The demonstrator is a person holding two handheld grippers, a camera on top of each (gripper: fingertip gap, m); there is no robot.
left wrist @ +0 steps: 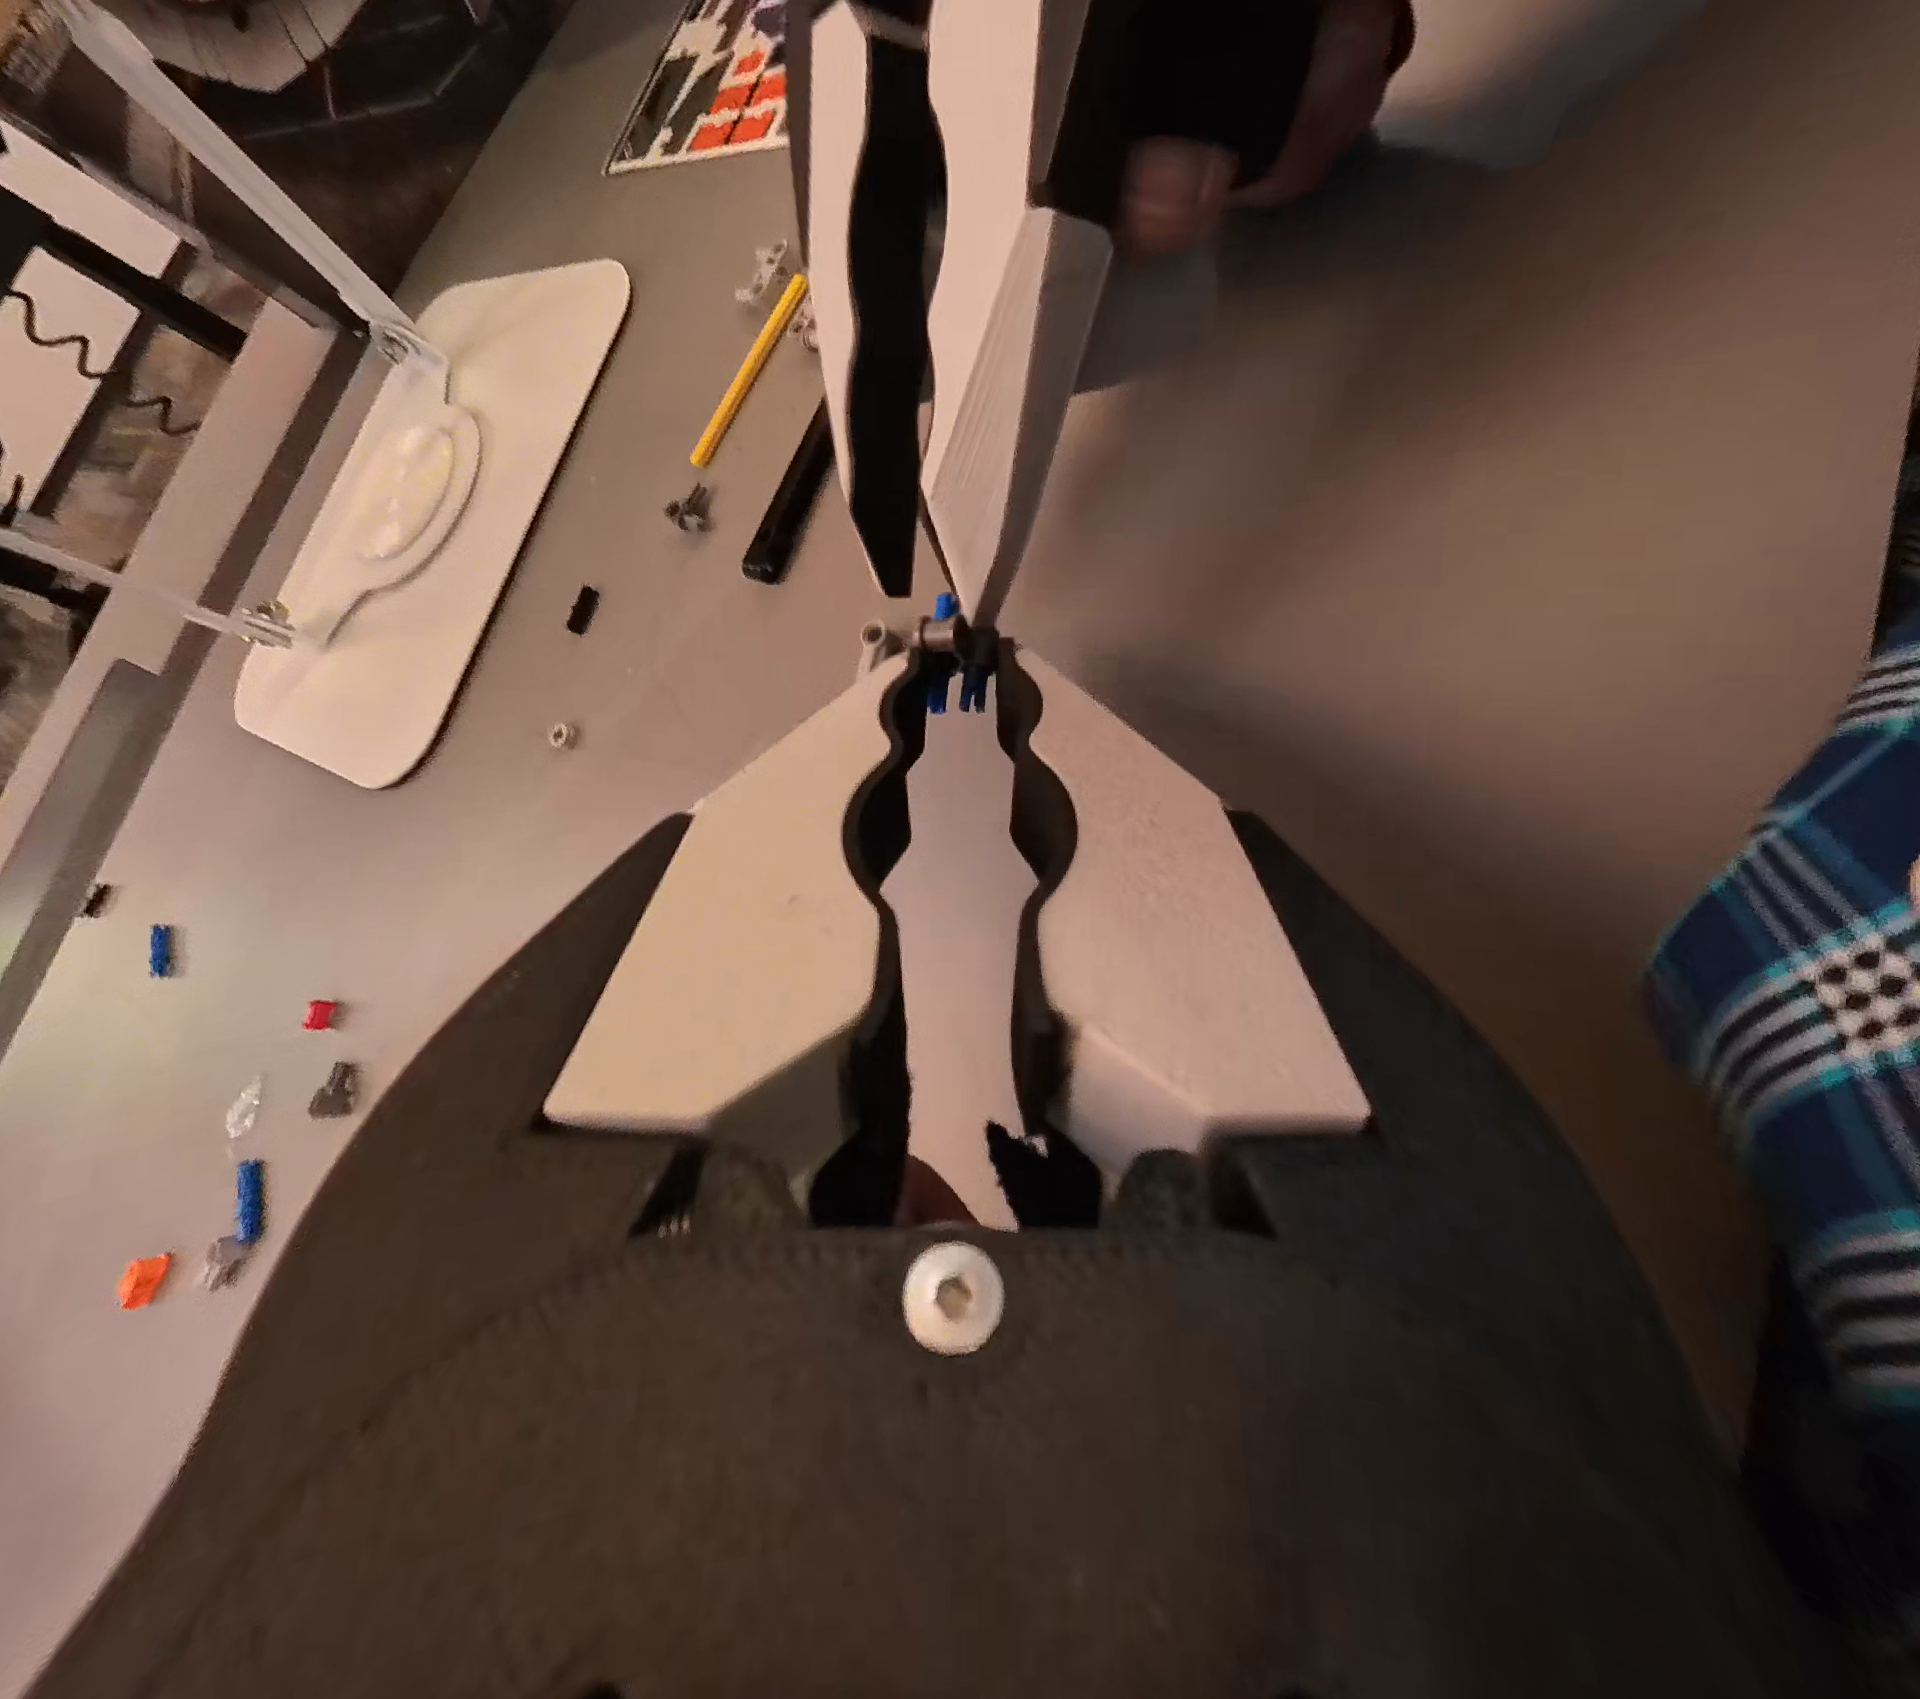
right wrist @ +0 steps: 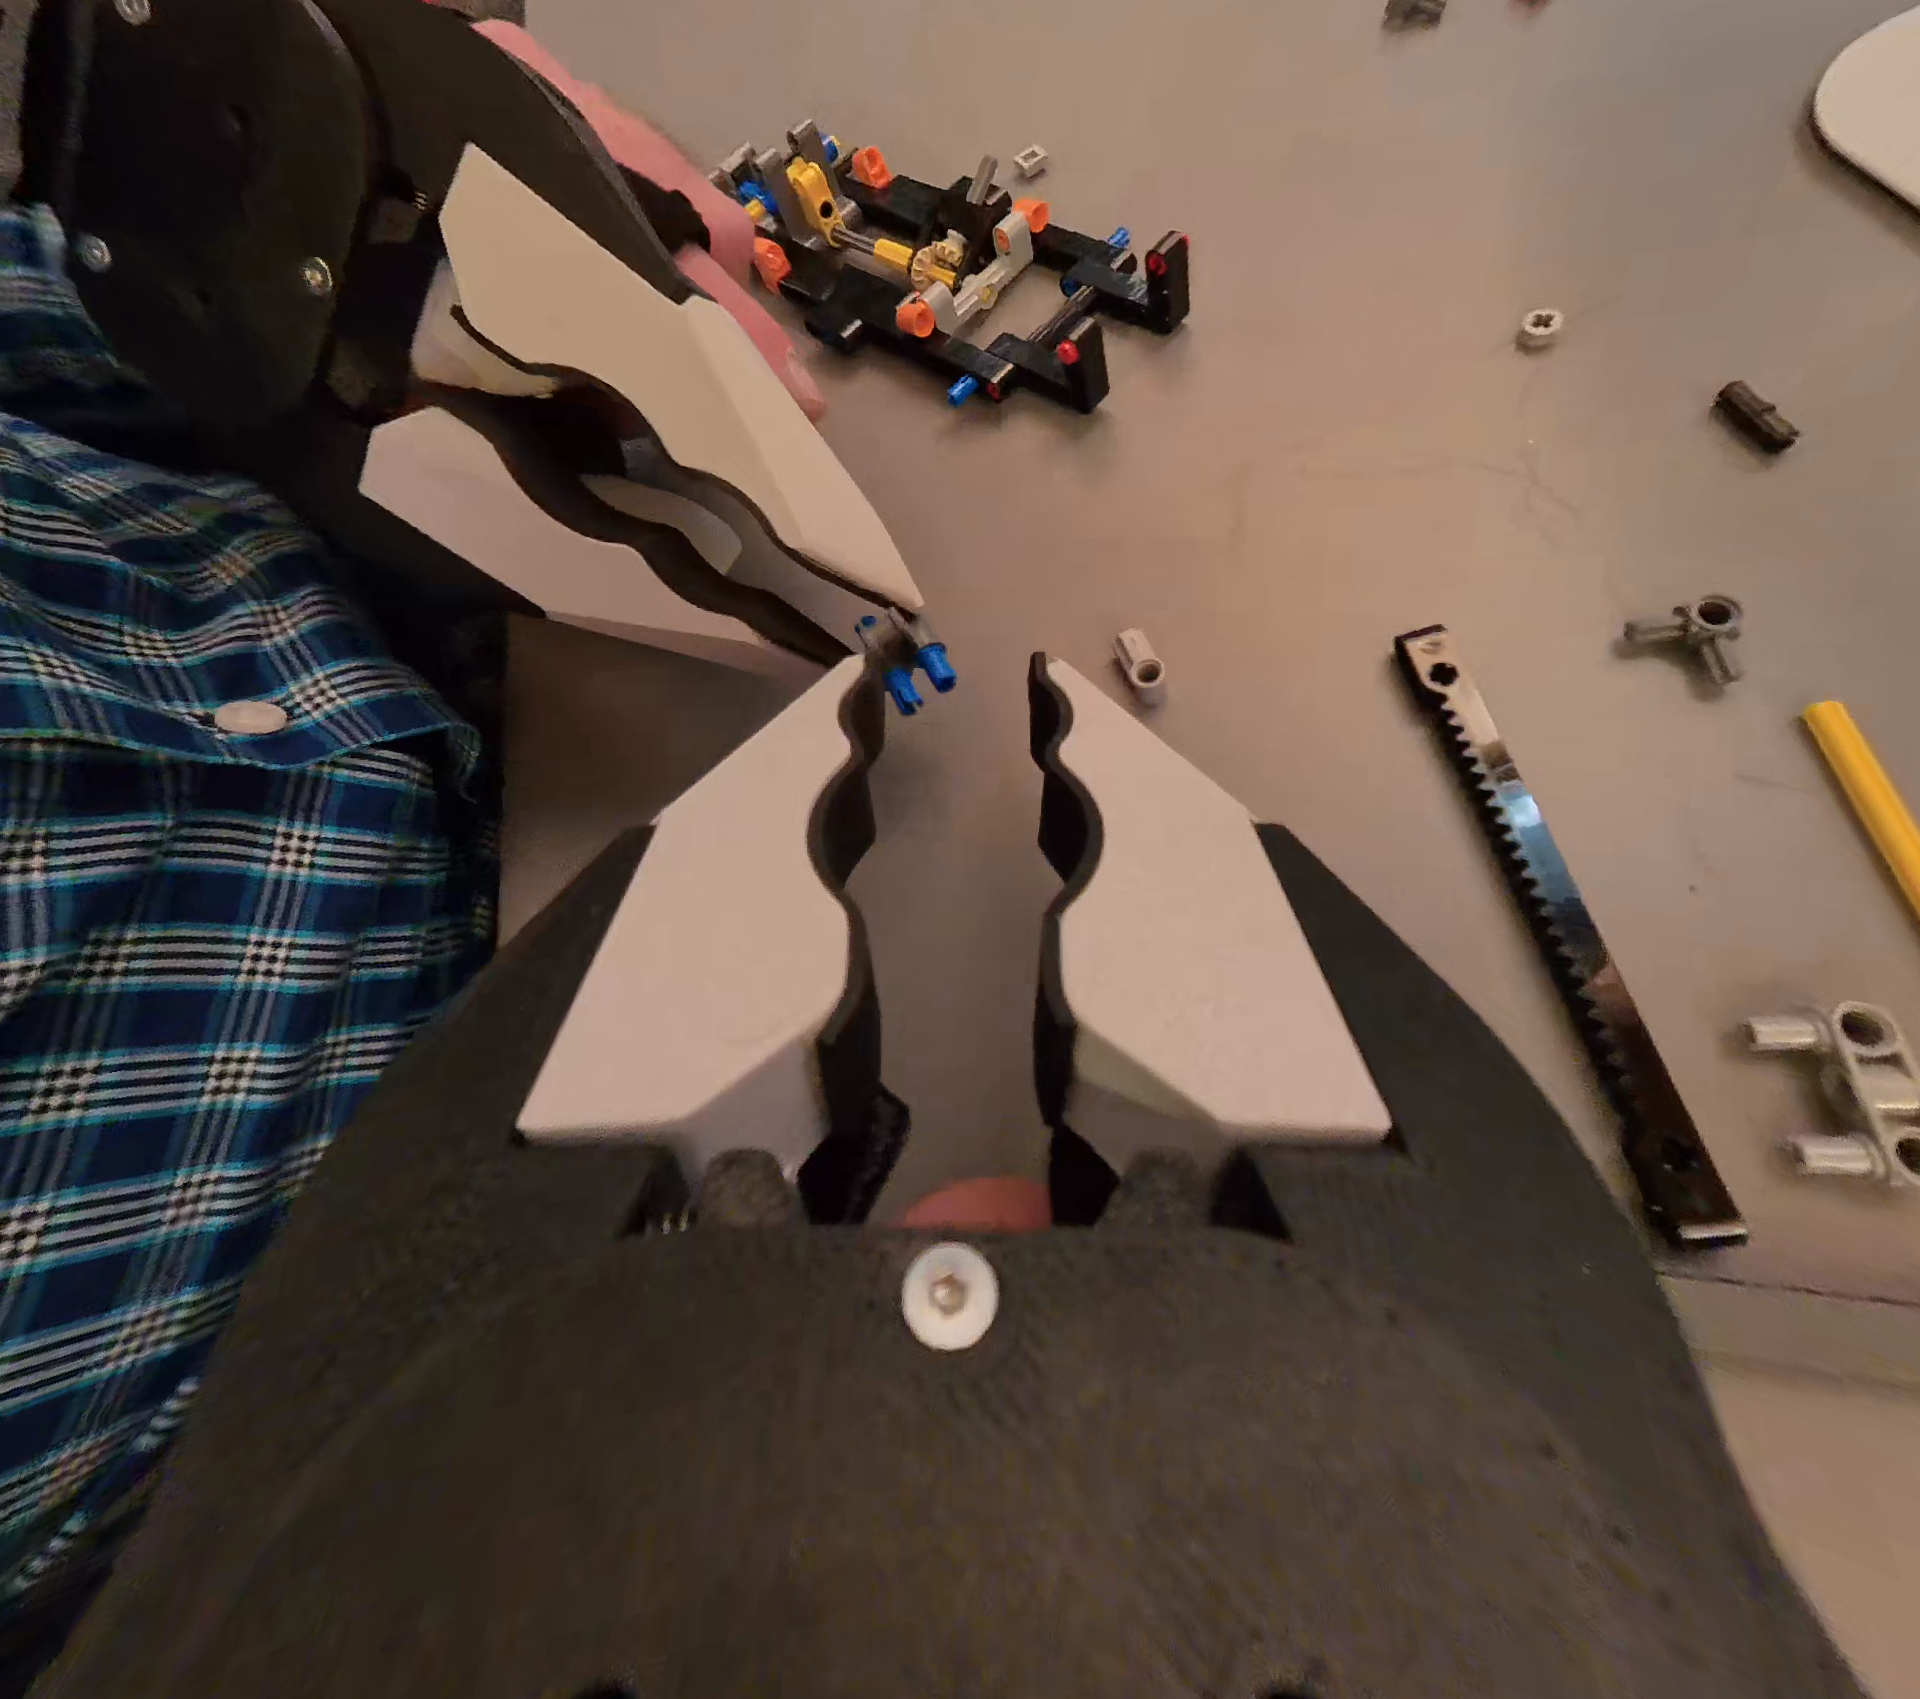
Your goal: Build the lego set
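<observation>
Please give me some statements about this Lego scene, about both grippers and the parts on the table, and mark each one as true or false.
1. The left gripper grips a small grey piece with blue pins. True.
2. The right gripper is closed on a yellow rod. False: its jaws stand apart and hold nothing; the yellow rod lies on the table.
3. A partly built black frame sits on the table beyond the grippers. True.
4. The long black toothed rack is fitted into that frame. False: it lies loose on the table, apart from it.
5. A white board lies on the table. True.
</observation>
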